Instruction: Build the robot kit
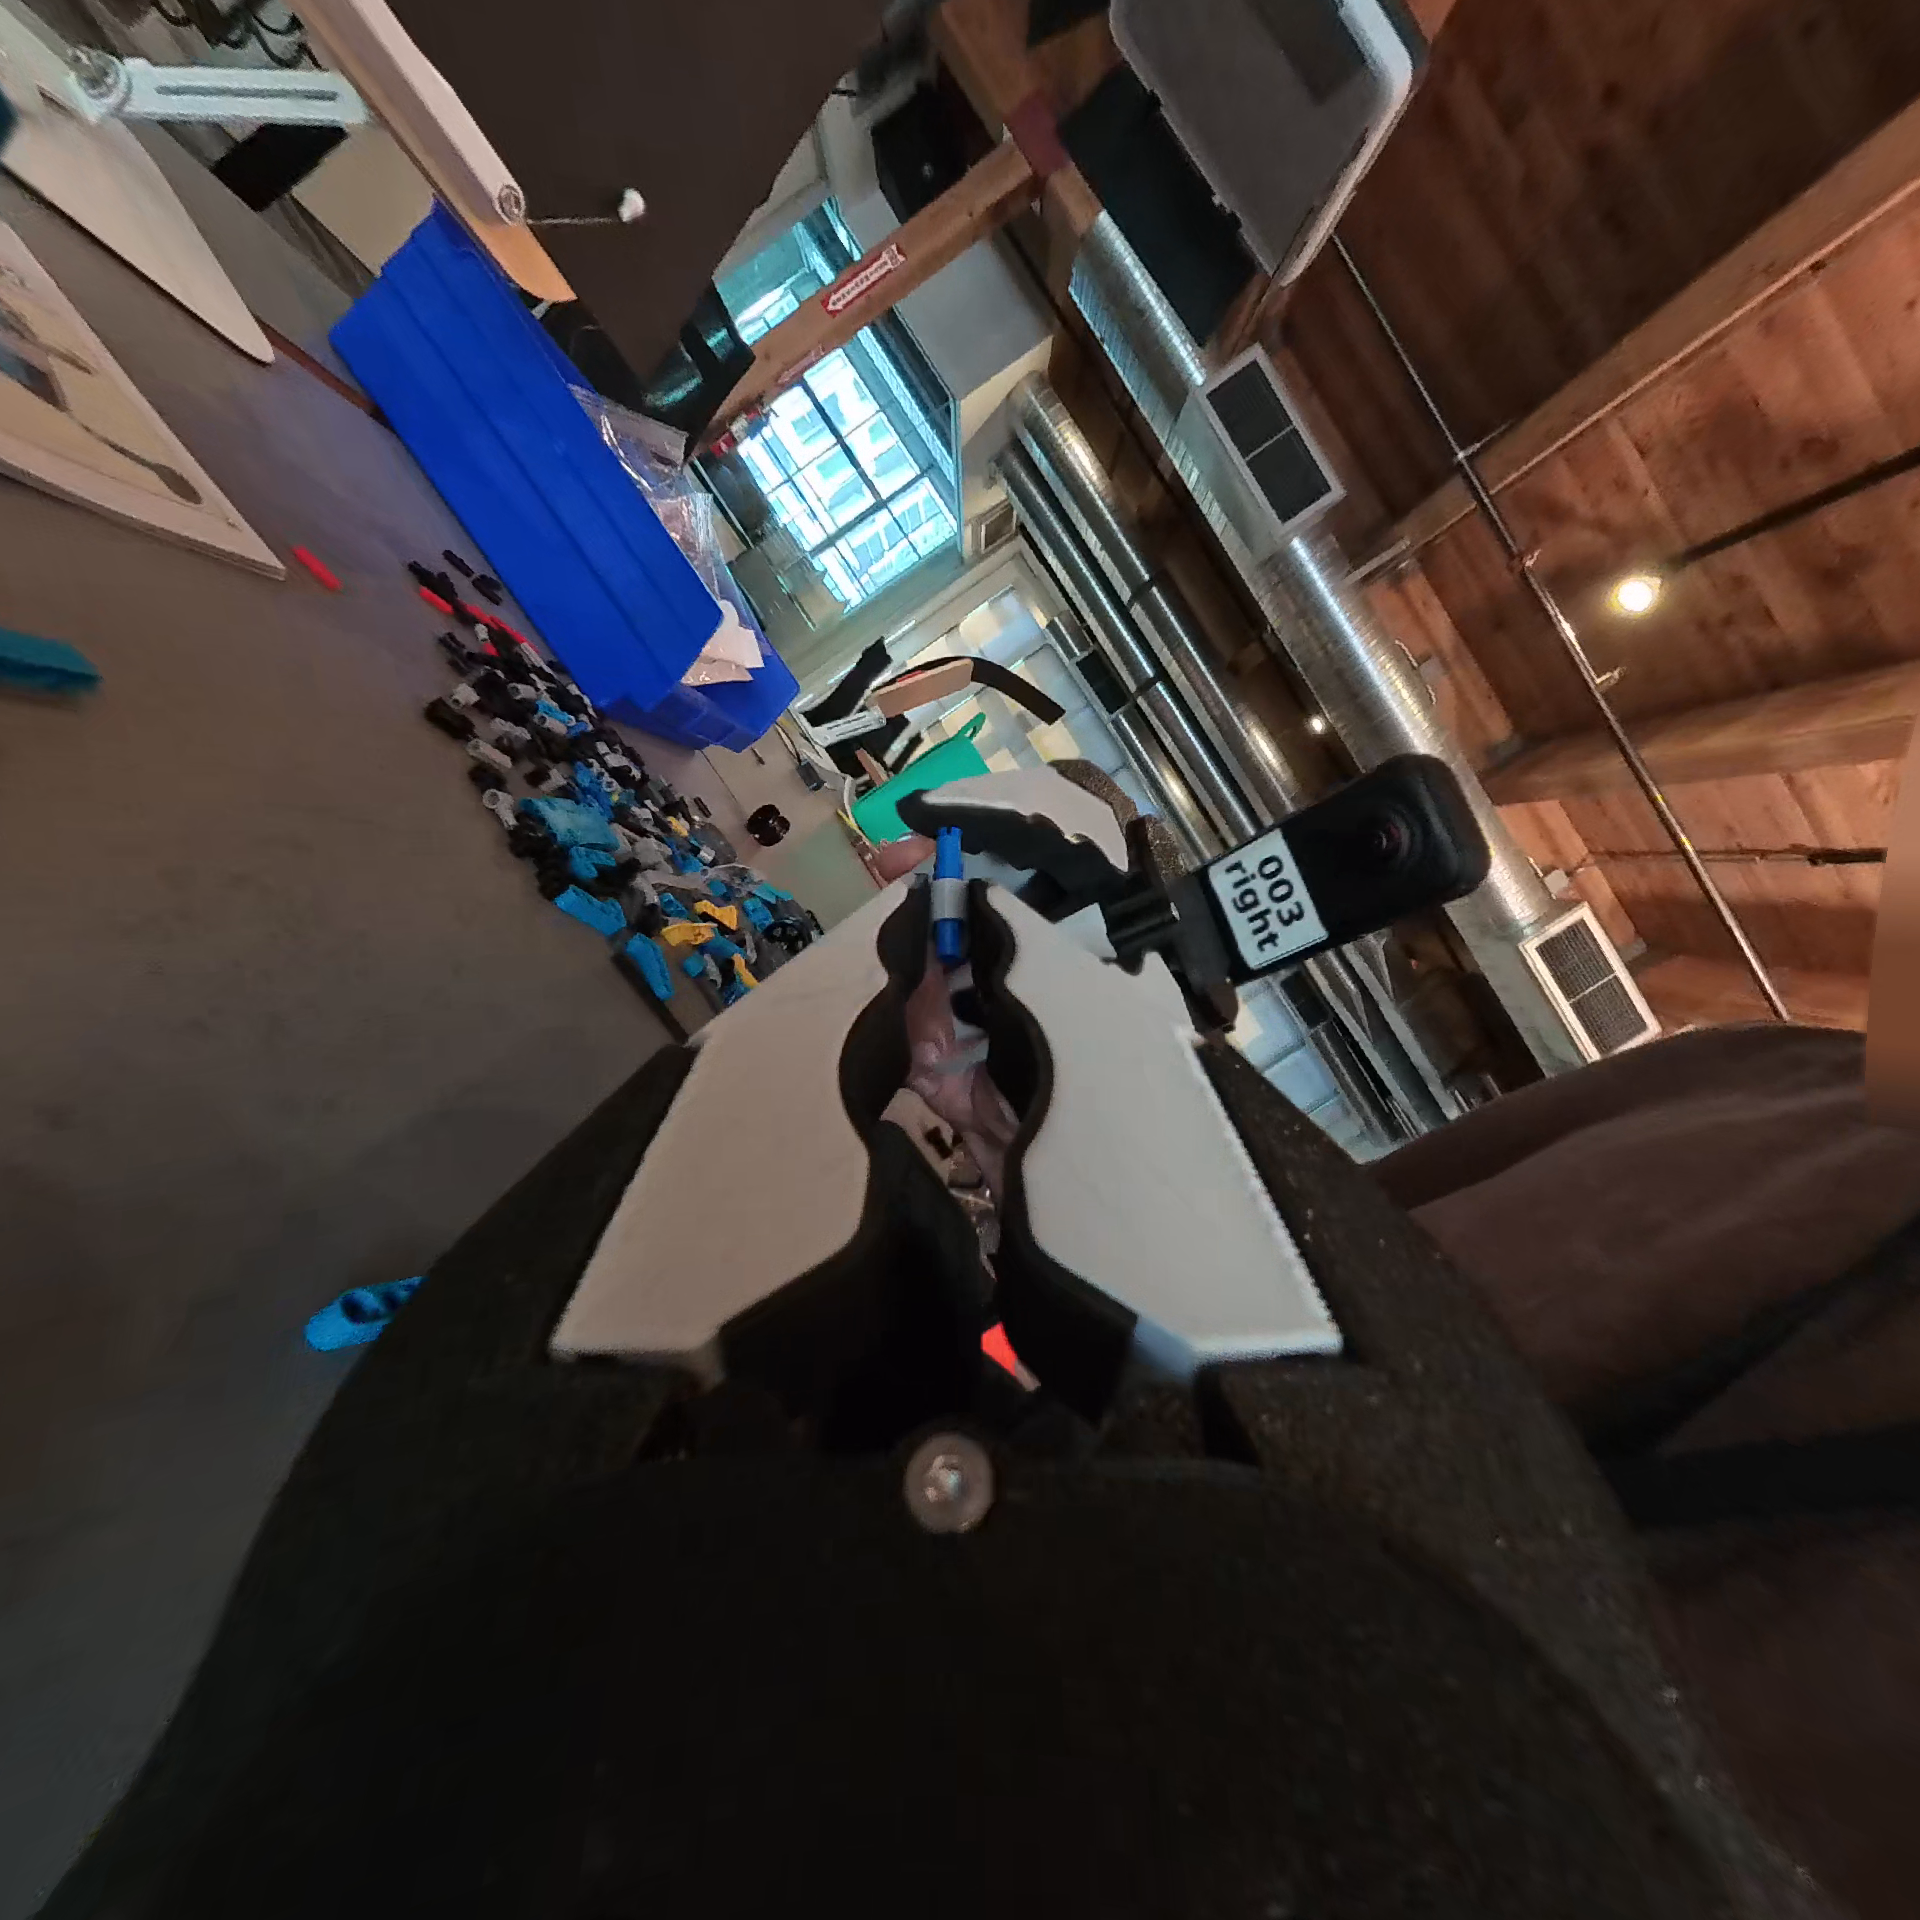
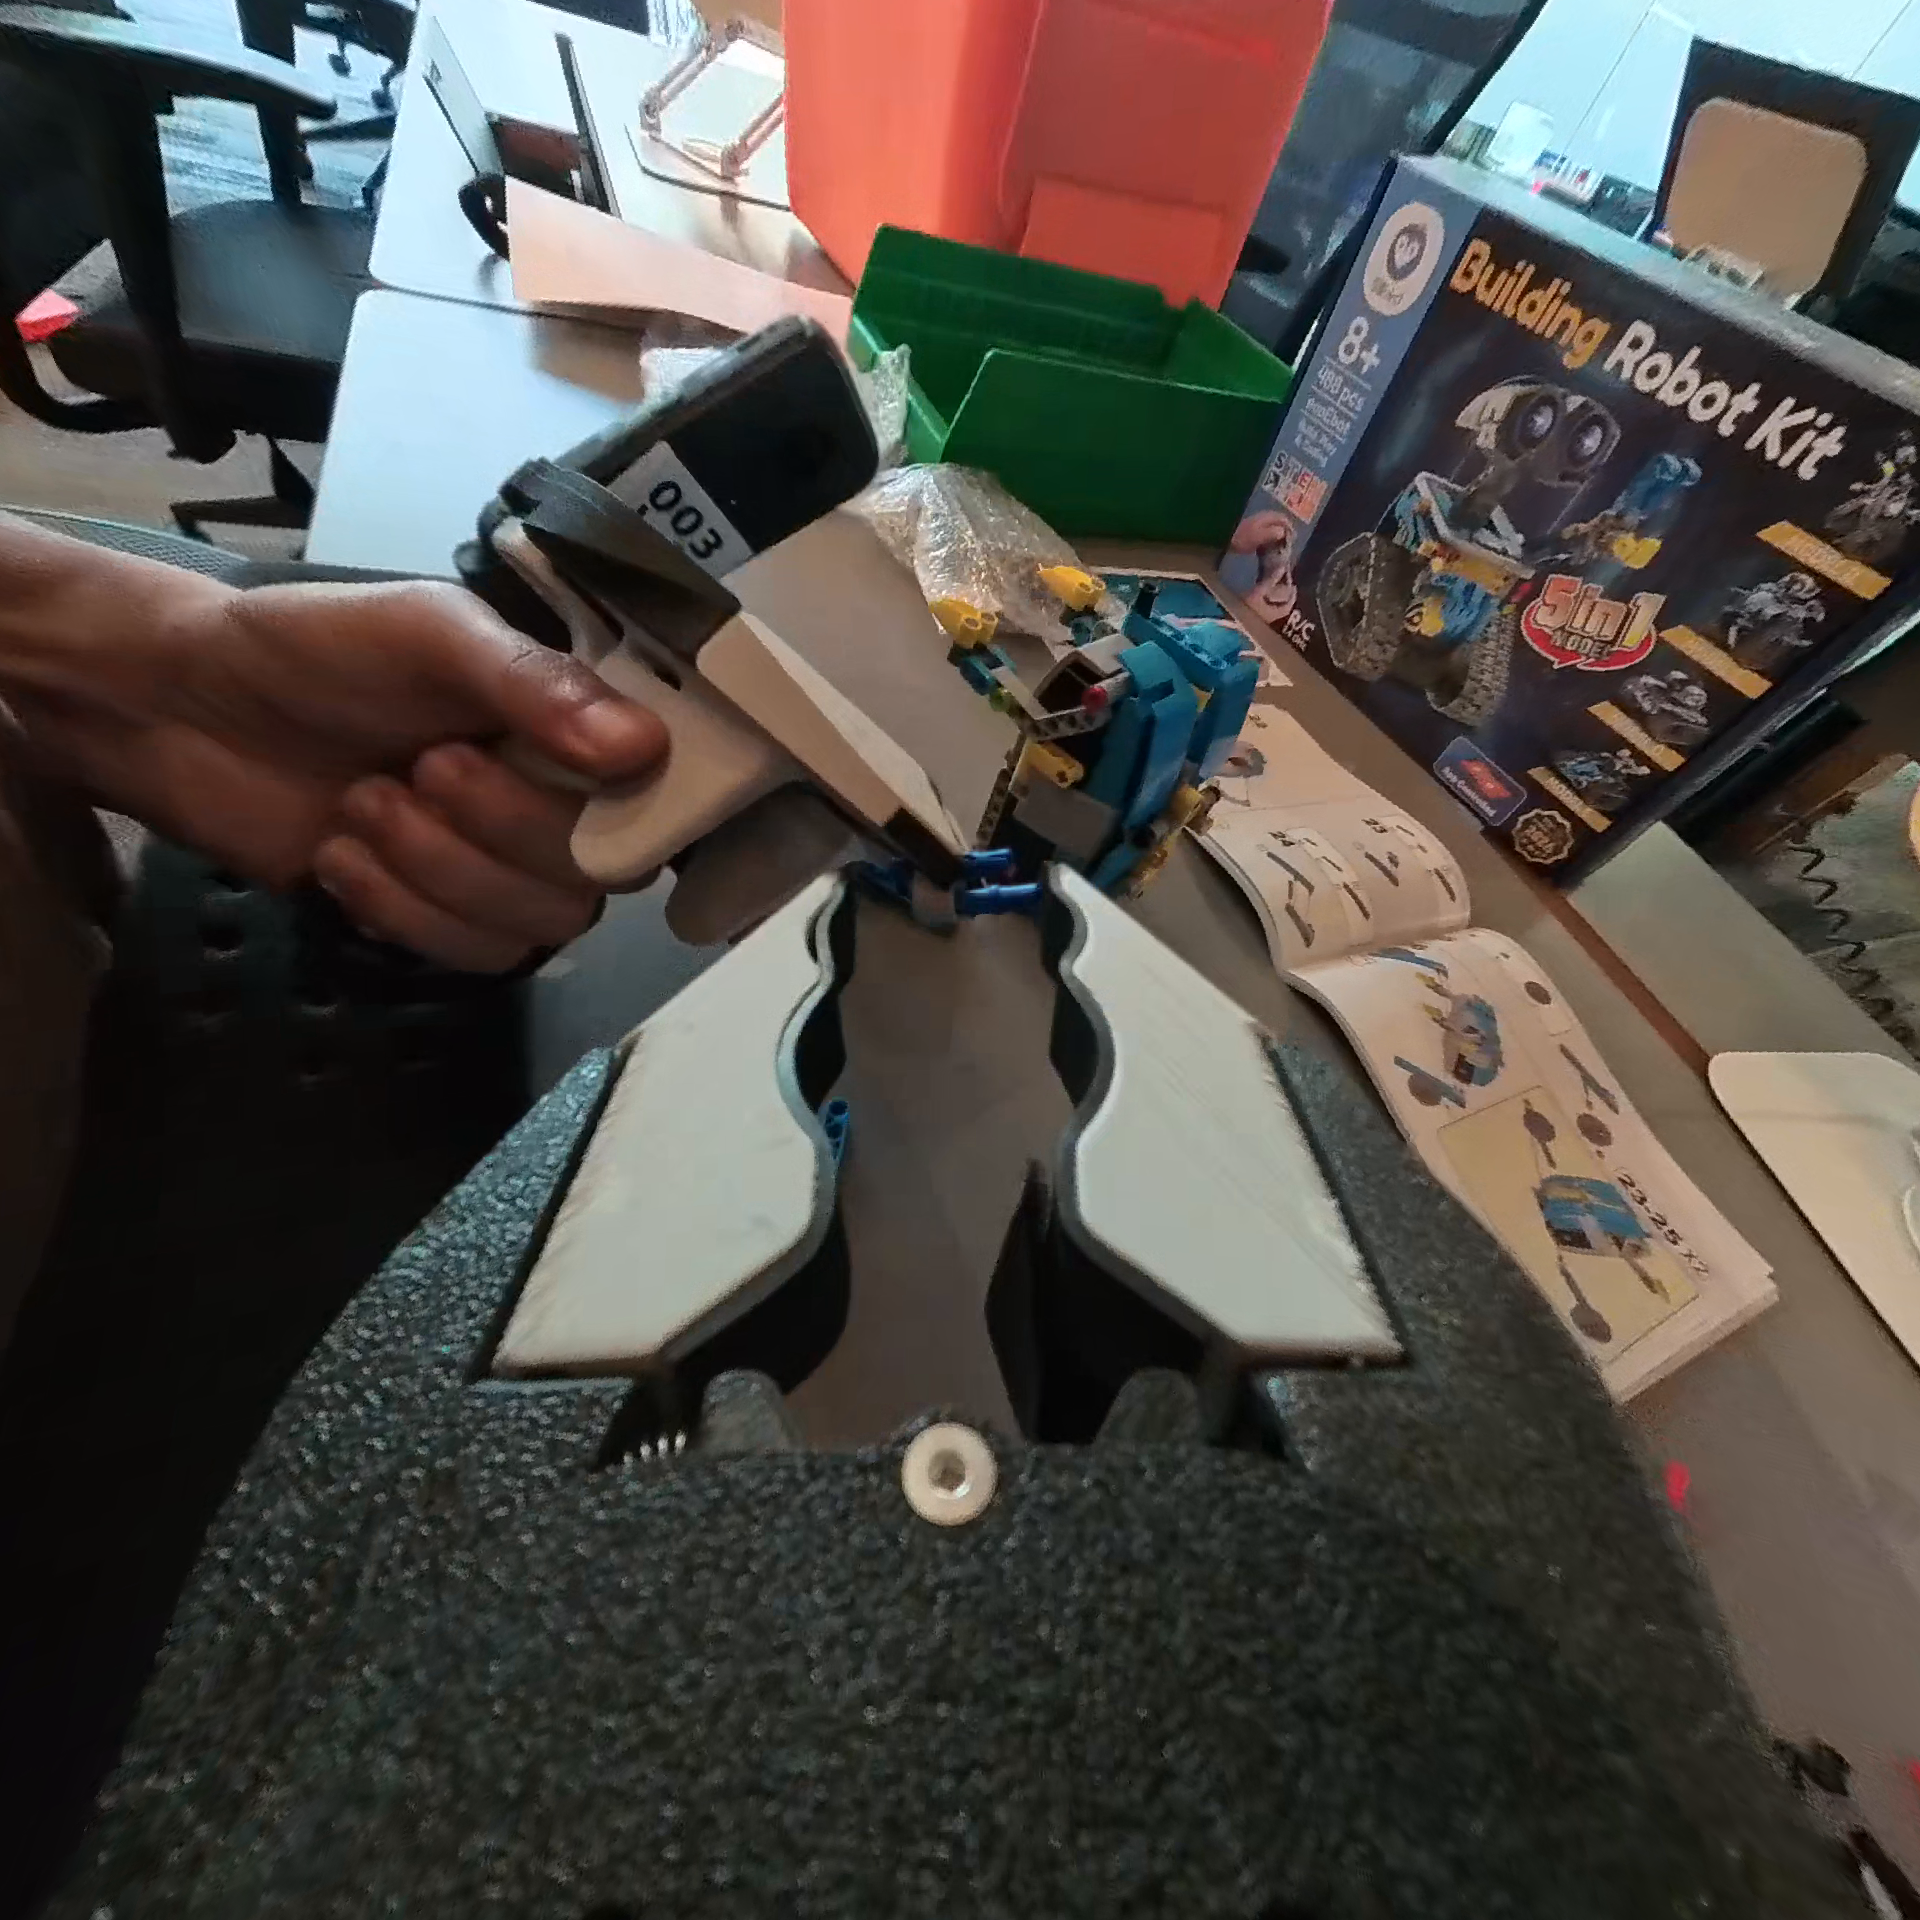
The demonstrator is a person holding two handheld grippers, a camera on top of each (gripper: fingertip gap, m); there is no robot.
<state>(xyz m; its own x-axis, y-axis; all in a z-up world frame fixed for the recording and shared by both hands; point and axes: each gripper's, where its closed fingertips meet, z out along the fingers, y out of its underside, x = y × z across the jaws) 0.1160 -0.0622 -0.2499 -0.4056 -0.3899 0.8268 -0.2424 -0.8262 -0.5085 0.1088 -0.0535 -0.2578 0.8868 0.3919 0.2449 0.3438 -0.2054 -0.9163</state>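
In the left wrist view my left gripper (image 1: pixel 948 920) is shut on a small blue and grey connector piece (image 1: pixel 945 899), held up off the table. In the right wrist view that left gripper (image 2: pixel 940 854), held in a person's hand (image 2: pixel 416 748), comes in from the left and puts the blue piece (image 2: pixel 995 883) between my right gripper's (image 2: pixel 951 891) fingertips. The right jaws stand apart around the piece; I cannot tell if they touch it. The right gripper (image 1: pixel 966 831) shows just behind the piece. A partly built blue, grey and yellow robot model (image 2: pixel 1143 717) stands just beyond.
An open instruction booklet (image 2: pixel 1455 1049), a kit box (image 2: pixel 1621 499), a green bin (image 2: pixel 1070 405), an orange box (image 2: pixel 1039 135) and a clear bag (image 2: pixel 956 530) lie on the table. A blue bin (image 1: pixel 530 468) and a pile of loose pieces (image 1: pixel 603 821) lie on the left. Less than 4 cm separates the two grippers' tips.
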